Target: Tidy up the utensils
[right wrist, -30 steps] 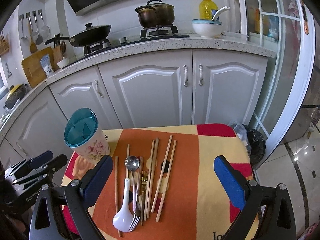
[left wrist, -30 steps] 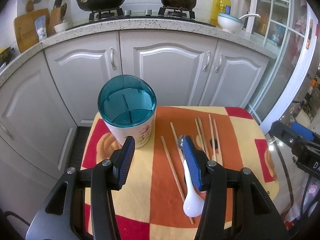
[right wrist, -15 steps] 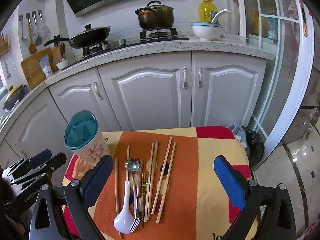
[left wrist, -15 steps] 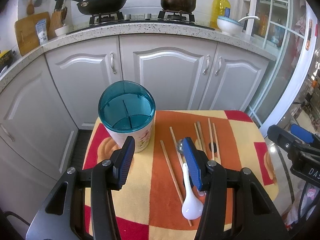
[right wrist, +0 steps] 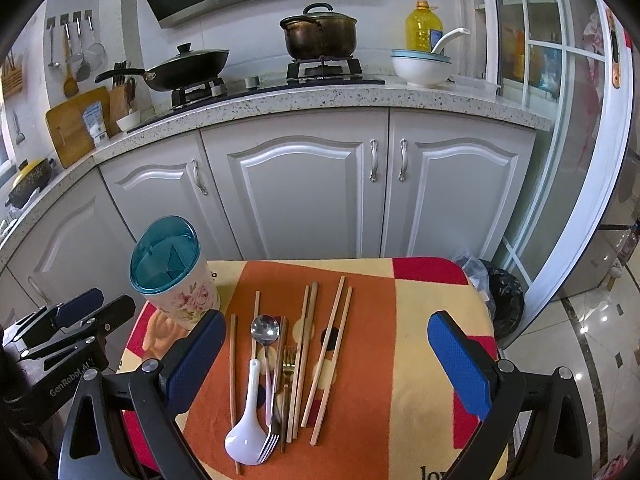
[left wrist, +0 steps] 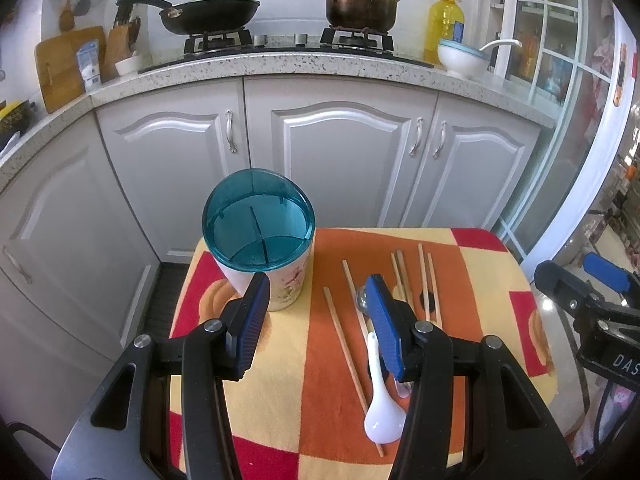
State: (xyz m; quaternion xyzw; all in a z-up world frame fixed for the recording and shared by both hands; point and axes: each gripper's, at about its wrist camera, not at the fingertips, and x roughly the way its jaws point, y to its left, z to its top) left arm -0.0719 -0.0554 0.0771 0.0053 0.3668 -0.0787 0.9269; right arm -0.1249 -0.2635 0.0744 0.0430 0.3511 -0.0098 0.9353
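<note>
Both claws pulled back slightly, left claw [left wrist: 316, 320] and right claw [right wrist: 324, 364] apart, utensils [right wrist: 276, 372] below.

Beside the utensil holder [right wrist: 172, 270], which has a teal top and a white body with pink flowers, the cloth [right wrist: 420, 300] shows orange, yellow and red blocks, and on it lie a white spoon [right wrist: 247, 428], pale wooden chopsticks [right wrist: 334, 344] and a silver spoon [right wrist: 265, 330].
</note>
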